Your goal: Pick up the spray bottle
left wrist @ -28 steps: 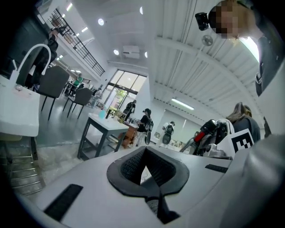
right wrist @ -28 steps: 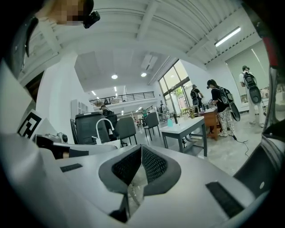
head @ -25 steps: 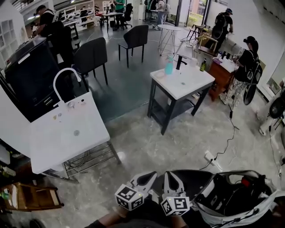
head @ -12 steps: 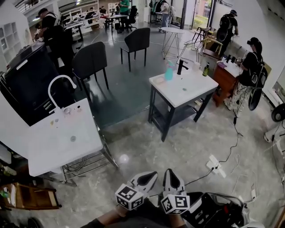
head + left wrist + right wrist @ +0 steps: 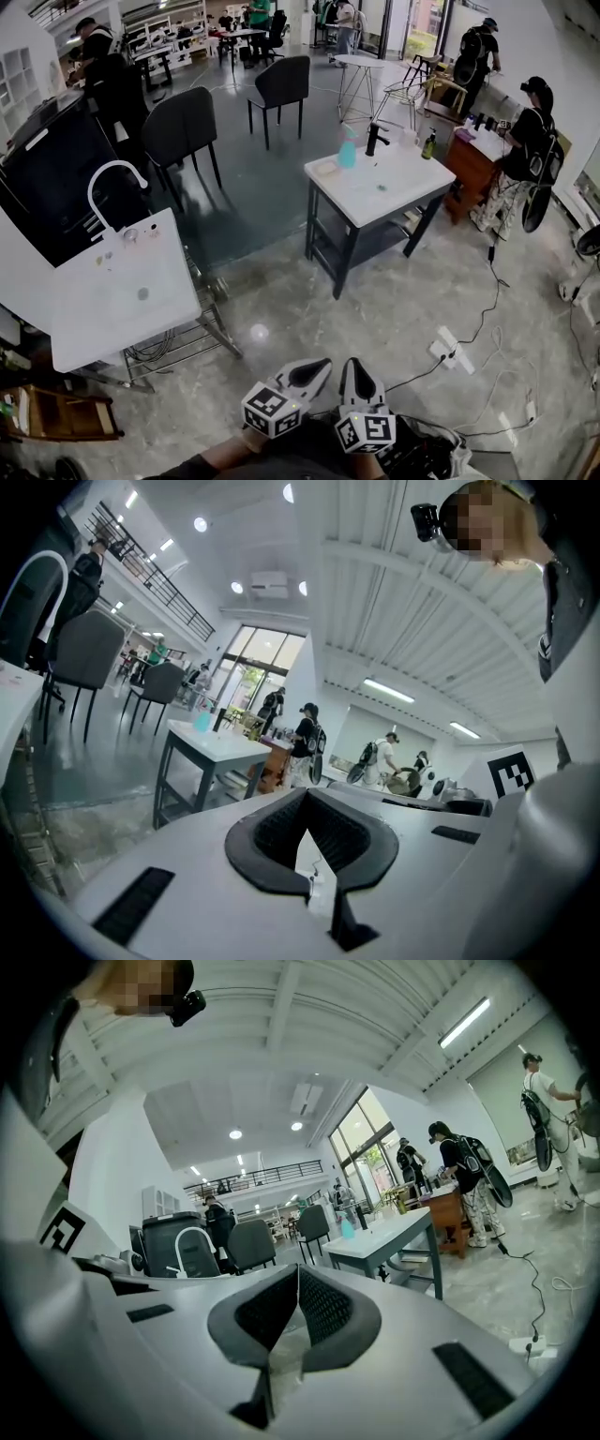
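Note:
The spray bottle [image 5: 348, 148] is a pale teal one standing on the far left part of a white table [image 5: 403, 186] with a black frame, well ahead of me. It also shows small and distant in the left gripper view [image 5: 202, 721] and the right gripper view [image 5: 348, 1228]. My left gripper [image 5: 317, 367] and right gripper [image 5: 356, 366] sit side by side at the bottom of the head view, far short of the table. Both point roughly level toward it. In each, the jaws meet at the tip with nothing between them [image 5: 305, 794] [image 5: 297, 1269].
On the same table stand a black faucet [image 5: 375, 139] and a dark bottle [image 5: 428, 143]. A white sink counter [image 5: 108, 291] with a white faucet is at the left. Black chairs [image 5: 178, 131] stand behind. A power strip [image 5: 448, 345] and cables lie on the floor at right; people [image 5: 530, 131] stand beyond.
I have moved forward: the white table and the sink counter have shifted left and nearer, and the black bag at the bottom right has slipped out of view. Both grippers stay shut.

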The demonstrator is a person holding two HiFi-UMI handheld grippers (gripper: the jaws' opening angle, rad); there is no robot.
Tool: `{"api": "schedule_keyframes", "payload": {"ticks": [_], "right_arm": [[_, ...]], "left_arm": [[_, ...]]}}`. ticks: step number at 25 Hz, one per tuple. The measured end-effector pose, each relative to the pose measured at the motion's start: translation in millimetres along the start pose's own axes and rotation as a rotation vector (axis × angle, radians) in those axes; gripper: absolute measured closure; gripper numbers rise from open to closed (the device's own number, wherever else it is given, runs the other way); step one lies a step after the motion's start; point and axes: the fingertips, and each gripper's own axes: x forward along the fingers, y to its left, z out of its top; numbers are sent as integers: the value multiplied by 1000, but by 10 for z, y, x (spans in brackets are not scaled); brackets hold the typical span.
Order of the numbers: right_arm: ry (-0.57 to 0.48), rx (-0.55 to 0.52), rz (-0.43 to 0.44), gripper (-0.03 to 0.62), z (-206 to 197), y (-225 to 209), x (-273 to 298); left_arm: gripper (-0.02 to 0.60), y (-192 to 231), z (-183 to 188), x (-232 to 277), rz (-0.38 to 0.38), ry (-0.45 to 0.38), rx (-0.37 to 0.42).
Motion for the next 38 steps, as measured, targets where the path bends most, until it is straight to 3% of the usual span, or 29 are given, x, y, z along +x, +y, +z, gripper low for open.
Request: {"api": "schedule_keyframes", "payload": {"ticks": [8, 18, 38], "right_arm": [[-18, 15, -56, 585, 69, -259, 68], [3, 21, -48, 585, 81, -398, 393], [40, -5, -61, 585, 394, -1192, 1949]], "left_arm": [[574, -27, 54, 224, -39, 15, 14], [574, 228, 111, 535, -29, 18, -6], [574, 1252, 788, 2009, -71, 35, -16]]}}
